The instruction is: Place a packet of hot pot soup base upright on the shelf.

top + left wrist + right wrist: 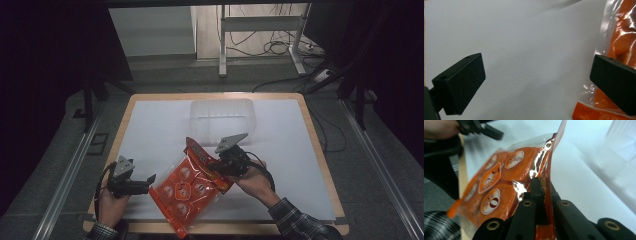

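An orange snack bag (187,192) with clear plastic and several round labels lies tilted at the table's front middle, its top edge lifted. My right gripper (220,167) is shut on the bag's upper right edge; in the right gripper view the jaws pinch the bag's (506,182) seam at my right gripper (541,187). My left gripper (150,181) stands open just left of the bag, apart from it. In the left gripper view the bag (619,42) shows behind the right-hand jaw, and my left gripper (536,80) has only white sheet between its fingers.
A clear plastic container (222,117) stands at the back middle of the white sheet (295,150) that covers the wooden table (320,145). Cables and desk legs lie on the floor beyond the table.
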The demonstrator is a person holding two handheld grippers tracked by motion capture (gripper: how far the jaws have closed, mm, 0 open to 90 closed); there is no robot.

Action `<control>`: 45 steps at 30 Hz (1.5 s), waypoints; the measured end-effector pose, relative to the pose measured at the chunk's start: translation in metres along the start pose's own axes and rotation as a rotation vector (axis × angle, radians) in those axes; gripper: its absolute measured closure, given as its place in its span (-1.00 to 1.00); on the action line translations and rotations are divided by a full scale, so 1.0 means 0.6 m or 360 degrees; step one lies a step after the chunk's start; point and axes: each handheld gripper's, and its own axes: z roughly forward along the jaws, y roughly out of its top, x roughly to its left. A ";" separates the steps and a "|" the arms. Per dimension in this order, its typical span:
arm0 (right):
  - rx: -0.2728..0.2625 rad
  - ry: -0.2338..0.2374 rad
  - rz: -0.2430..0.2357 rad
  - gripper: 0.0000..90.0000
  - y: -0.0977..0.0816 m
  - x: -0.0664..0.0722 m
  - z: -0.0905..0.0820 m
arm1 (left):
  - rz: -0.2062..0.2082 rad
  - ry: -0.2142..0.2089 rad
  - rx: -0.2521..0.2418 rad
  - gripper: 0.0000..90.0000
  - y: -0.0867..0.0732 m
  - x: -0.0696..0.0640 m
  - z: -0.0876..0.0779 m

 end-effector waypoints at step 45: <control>-0.0112 -0.0116 0.0055 0.98 0.151 -0.048 -0.165 | 0.0069 -0.0056 0.0019 -1.00 0.003 -0.007 0.004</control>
